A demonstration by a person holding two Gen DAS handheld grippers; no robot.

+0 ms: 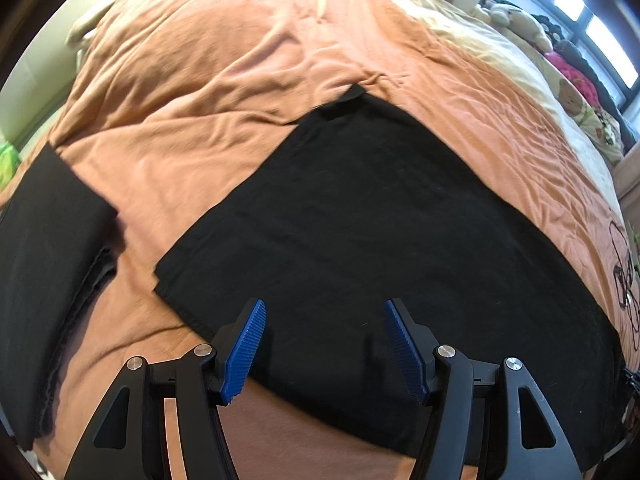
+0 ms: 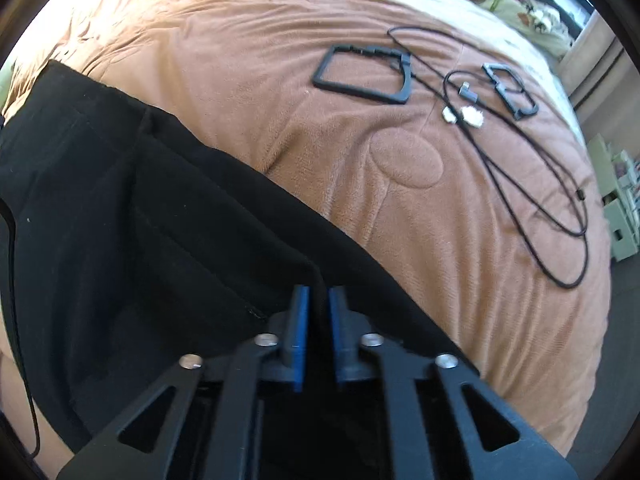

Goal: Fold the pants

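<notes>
Black pants (image 1: 360,208) lie flat on an orange bed cover (image 1: 224,60), running from the far middle to the near right. My left gripper (image 1: 324,308) is open and empty, just above the pants' near edge. In the right wrist view the pants (image 2: 140,208) fill the left and lower part. My right gripper (image 2: 319,294) is shut on a raised fold of the pants' edge, pinched between its blue pads (image 2: 301,320).
A folded black garment (image 1: 48,248) lies at the left of the bed. Black plastic frames (image 2: 362,74), a cable (image 2: 532,168) and small white pieces lie on the cover to the right. Stuffed toys (image 1: 520,20) sit by the window.
</notes>
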